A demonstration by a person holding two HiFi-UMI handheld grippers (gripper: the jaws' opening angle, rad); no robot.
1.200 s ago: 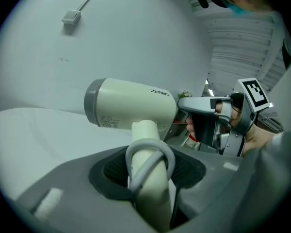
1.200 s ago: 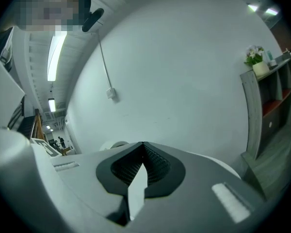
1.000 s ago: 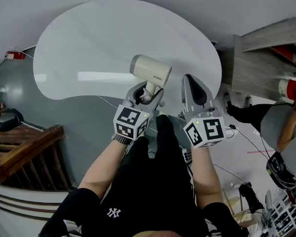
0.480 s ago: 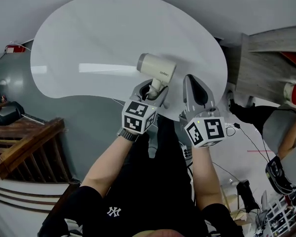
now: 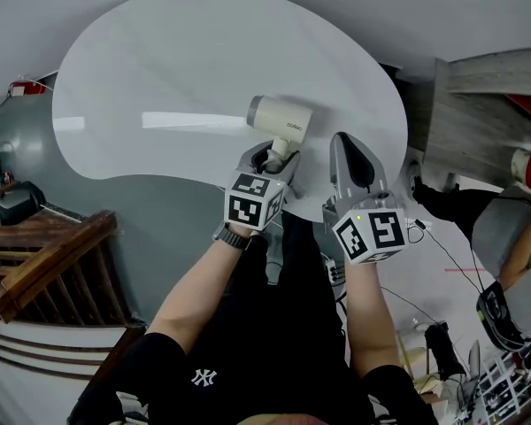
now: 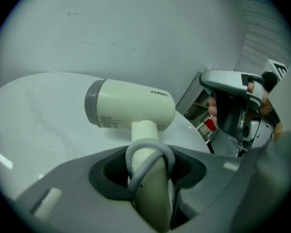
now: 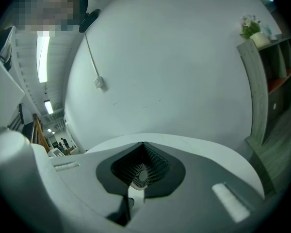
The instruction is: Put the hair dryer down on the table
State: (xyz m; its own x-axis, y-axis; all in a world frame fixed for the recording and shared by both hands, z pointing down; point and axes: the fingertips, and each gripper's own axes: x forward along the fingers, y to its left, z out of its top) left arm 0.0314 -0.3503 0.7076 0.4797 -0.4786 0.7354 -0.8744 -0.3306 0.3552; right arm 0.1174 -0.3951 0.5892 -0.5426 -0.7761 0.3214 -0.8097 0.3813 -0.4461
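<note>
left hand-held gripper [image 5: 270, 160] clamped | right hand-held gripper [image 5: 343, 144] closed, alongside

one hair dryer [image 5: 280, 120], one table [image 5: 177, 69], two tongs [image 5: 270, 156] [image 5: 344, 144]

You work under soft, even indoor light, bright enough to read every surface, and shadows are faint. A pale streak of glare lies on the white table [image 5: 203, 51] beyond your left gripper [image 5: 270, 159] and to its left, ending at the hair dryer [image 5: 280, 119]. Both gripper views bend hard toward the rim and go black in the corners. Ceiling strip lights [image 7: 42, 50] glow up and left of your right gripper [image 7: 143, 144]. The jaw bodies nearest each lens look soft.
</note>
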